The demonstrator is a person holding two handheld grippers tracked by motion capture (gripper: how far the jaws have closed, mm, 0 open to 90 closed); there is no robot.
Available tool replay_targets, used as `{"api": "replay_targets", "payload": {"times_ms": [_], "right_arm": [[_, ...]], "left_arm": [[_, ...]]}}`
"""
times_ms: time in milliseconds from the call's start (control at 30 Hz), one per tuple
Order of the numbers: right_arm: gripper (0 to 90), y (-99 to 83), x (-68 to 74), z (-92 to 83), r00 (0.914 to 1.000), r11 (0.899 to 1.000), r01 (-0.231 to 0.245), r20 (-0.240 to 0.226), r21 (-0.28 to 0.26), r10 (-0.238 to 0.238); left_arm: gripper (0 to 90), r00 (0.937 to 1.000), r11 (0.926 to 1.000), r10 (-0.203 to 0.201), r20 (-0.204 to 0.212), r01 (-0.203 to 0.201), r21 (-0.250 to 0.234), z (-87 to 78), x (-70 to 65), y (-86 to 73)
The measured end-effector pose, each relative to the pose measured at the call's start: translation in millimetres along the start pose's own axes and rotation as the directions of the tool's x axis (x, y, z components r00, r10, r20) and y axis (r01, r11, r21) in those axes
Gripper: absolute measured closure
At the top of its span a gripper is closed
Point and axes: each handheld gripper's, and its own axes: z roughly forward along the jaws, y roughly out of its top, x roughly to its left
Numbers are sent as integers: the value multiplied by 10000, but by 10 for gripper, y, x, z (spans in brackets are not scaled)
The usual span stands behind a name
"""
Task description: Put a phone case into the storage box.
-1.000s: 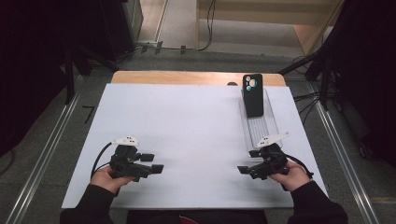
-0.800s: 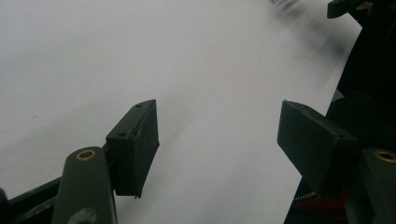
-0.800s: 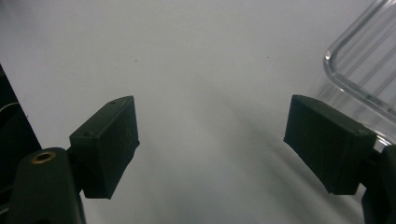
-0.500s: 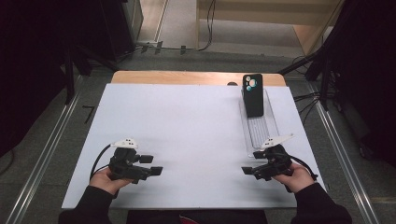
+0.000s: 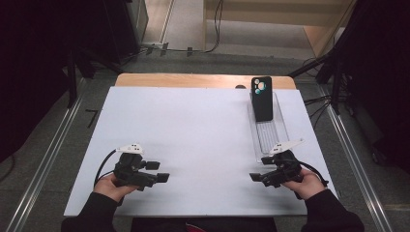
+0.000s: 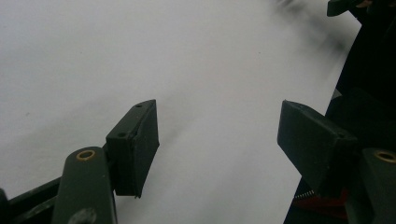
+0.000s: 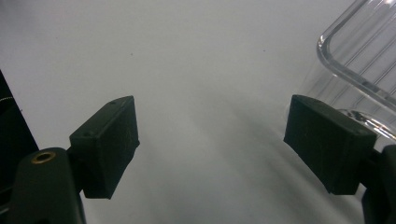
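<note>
Nothing much has shifted since the earlier high views: the right gripper (image 5: 255,178) sits a touch closer to the near edge of the table (image 5: 203,125) than it did a second ago, while the left gripper (image 5: 163,178) keeps its place by the near left corner. Both are held low over the white table top by the person's hands, the left hand (image 5: 110,185) and the right hand (image 5: 305,182) coming in from the near edge, and the two grippers point toward each other across the bare middle. In the left gripper view the jaws of the left gripper (image 6: 217,140) stand wide apart with nothing between them but white surface, and the pads touch nothing. In the right gripper view the right gripper (image 7: 210,140) is likewise spread and empty, one of its jaws just beside the rounded near corner of the clear tray (image 7: 359,56). That clear tray (image 5: 282,126) lies along the right edge of the table, its long side running from near to far. A black phone (image 5: 261,98) stands propped at the tray's far end, near the far right corner, camera lenses facing up, well apart from both grippers
</note>
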Motion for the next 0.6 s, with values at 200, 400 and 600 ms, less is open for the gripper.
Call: {"api": "replay_targets", "payload": {"times_ms": [200,400,600], "right_arm": [[158,-1,1,0,10000,10000,47,-42,49,-47],[158,-1,4,2,10000,10000,57,-46,73,-57],[158,-2,10,5,10000,9999,81,-59,89,-80]], "left_arm": [[291,10000,10000,-3,12,3,41,3,-1,-1],[291,10000,10000,0,31,-1,49,3,-1,-1],[291,10000,10000,39,24,-39,85,9,-5,-2]]}}
